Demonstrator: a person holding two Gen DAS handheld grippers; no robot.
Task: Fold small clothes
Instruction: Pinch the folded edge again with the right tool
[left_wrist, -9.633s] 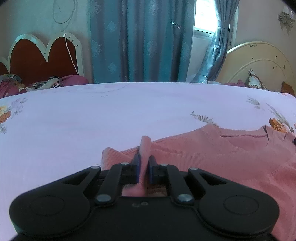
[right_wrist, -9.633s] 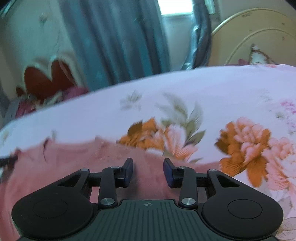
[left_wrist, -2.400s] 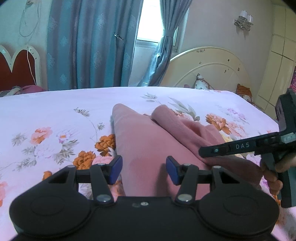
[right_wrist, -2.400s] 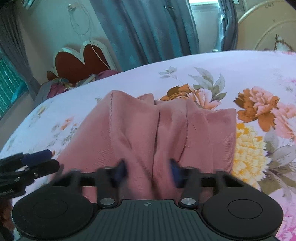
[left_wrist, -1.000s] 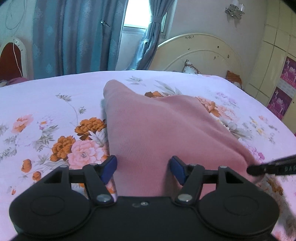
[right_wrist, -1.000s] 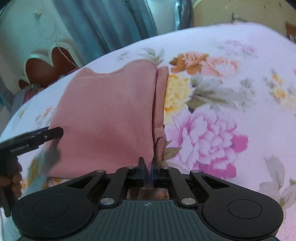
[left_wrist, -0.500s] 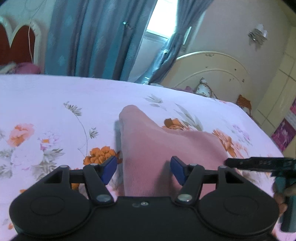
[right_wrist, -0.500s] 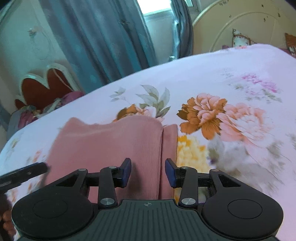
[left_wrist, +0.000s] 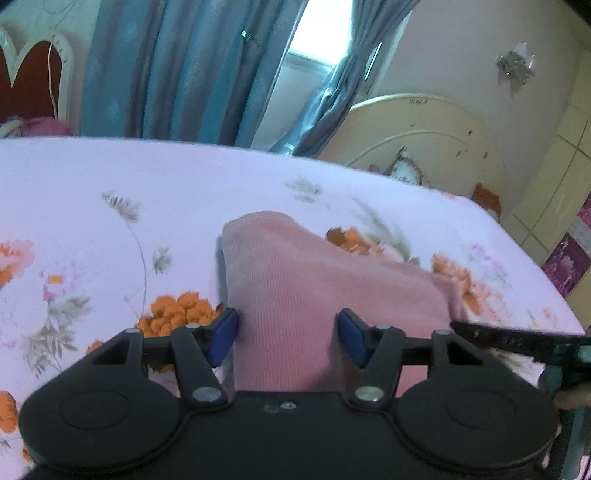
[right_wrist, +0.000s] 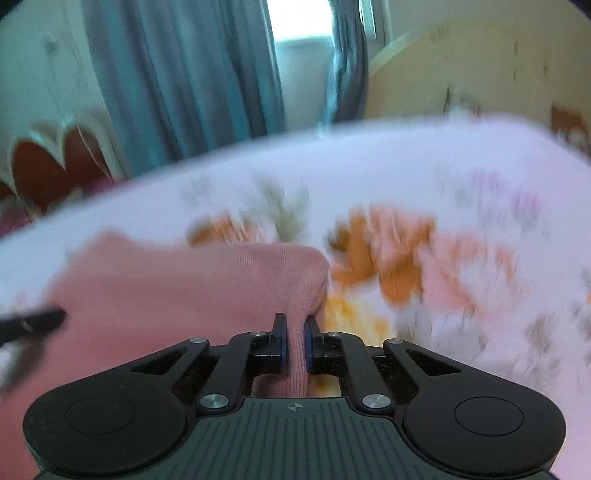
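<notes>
Right gripper (right_wrist: 295, 341): jaws have just been closing, now clamped on a pinch of the pink top (left_wrist: 314, 295) at its near right corner; cloth fills the narrow slot between the blue pads. Left gripper (left_wrist: 288, 338): jaws wide apart, straddling the top's near edge, left pad just beside the top's left edge; whether either pad touches cloth I cannot tell.

Top: folded into a compact block, lying on the bed (left_wrist: 92, 177), roughly mid-sheet. Left edge runs straight away from the left gripper to a rounded far corner. Right edge slopes down toward the right gripper's finger (left_wrist: 517, 338), which enters the left wrist view from the right, with its tip at the top's right side. In the right wrist view the left gripper's finger (right_wrist: 33, 321) shows at the far left, over the top's left part. That view is motion-blurred; the top's far left outline is smeared.

Room: open floral sheet left of the top and beyond its far edge, up to the bed's far edge. To the right, open sheet as well, then the bed's right edge falling away toward a tiled wall (left_wrist: 546, 192). Behind the bed: blue curtains (left_wrist: 177, 70), a cream headboard (left_wrist: 424, 140) at far right, a red one (left_wrist: 29, 77) at far left.
</notes>
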